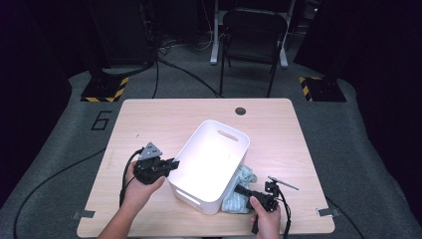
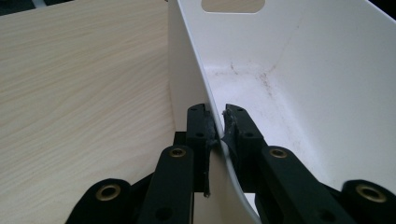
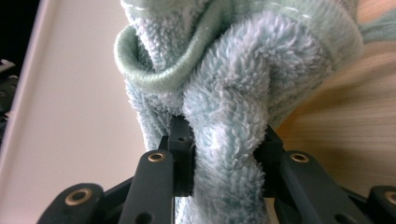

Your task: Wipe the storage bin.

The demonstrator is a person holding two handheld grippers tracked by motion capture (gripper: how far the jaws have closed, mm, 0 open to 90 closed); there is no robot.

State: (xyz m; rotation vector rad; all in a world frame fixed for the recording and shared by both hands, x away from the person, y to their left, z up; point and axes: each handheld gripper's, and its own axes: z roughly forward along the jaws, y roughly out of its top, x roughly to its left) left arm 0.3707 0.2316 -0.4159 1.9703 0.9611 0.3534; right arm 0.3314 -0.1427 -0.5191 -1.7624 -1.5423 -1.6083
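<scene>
towel (image 1: 238, 196) half hidden behind white bin (image 1: 211, 162)

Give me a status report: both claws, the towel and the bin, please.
Left claw shut on the white bin wall. Right claw shut on the light blue towel, beside the bin on the table. Bin inside looks empty; nothing in the way.
</scene>
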